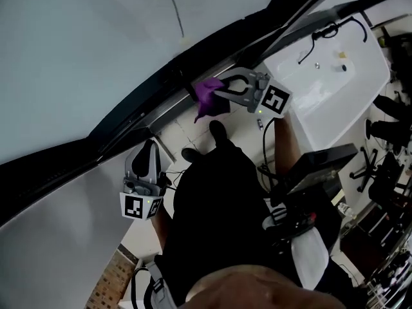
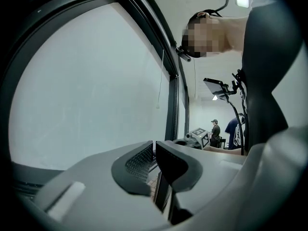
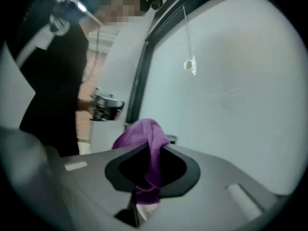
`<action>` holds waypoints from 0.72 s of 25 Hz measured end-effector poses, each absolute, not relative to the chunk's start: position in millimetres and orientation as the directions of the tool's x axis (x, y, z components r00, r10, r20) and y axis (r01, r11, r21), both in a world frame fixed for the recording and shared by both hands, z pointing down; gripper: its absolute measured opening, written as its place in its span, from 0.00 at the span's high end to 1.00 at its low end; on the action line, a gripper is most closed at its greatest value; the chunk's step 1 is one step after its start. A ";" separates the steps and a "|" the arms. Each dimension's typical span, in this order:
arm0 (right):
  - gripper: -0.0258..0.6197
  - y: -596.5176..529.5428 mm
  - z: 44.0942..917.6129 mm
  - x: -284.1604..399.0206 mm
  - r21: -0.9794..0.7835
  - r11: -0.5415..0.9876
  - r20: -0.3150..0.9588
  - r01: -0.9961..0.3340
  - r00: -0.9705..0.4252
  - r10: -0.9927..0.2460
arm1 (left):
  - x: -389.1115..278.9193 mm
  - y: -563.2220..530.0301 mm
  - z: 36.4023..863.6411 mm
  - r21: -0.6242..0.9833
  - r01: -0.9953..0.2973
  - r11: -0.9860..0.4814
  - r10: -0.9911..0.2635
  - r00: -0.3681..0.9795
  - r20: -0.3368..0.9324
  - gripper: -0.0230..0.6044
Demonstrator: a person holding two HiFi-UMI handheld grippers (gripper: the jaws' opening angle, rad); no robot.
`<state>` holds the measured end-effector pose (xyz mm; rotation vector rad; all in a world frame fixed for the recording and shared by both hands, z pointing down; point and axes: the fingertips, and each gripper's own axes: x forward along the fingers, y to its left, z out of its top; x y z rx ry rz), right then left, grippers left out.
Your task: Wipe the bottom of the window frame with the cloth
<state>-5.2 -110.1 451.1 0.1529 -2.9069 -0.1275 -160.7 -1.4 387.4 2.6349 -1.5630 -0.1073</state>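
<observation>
A white tabletop (image 1: pixel 335 102) is seen at the upper right, with a black cable (image 1: pixel 328 31) laid across it. Two people (image 2: pixel 215 130) are seen standing far off. A cord pull (image 3: pixel 191 65) is hung nearby.

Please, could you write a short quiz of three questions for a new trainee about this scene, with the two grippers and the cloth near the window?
1. Multiple choice: the cloth is A green, B purple, C white.
2. True or false: the right gripper is empty, with its jaws wide apart.
3. Fill in: between the jaws of the left gripper there is ____.

Key: 1 B. 2 false, it is shut on the cloth. 3 nothing.
</observation>
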 end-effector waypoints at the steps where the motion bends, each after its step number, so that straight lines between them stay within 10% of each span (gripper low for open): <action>1: 0.87 -140.0 451.1 -9.2 0.145 0.963 0.264 -0.227 -0.929 -0.259 | -156.4 -3.9 385.2 0.102 -0.869 -0.485 -0.874 0.485 -0.027 0.93; 4: 0.87 -200.4 462.8 -45.4 0.406 0.857 0.363 -0.316 -0.806 -0.468 | -137.7 -8.8 373.2 0.114 -0.850 -0.514 -0.858 0.510 -0.059 0.93; 11: 0.87 -195.0 487.1 -53.1 0.447 0.864 0.507 -0.230 -0.731 -0.457 | -140.1 -5.0 380.1 0.103 -0.864 -0.492 -0.870 0.491 -0.038 0.93; 15: 0.87 -151.8 485.1 -54.2 -0.376 0.875 0.082 -0.304 -0.952 -0.295 | -155.8 -0.6 387.8 0.103 -0.888 -0.447 -0.894 0.448 -0.018 0.93; 18: 0.87 -155.3 490.1 -56.1 -0.845 0.533 -0.336 0.044 -0.819 -0.465 | -158.9 2.2 387.6 0.107 -0.888 -0.447 -0.894 0.447 -0.018 0.93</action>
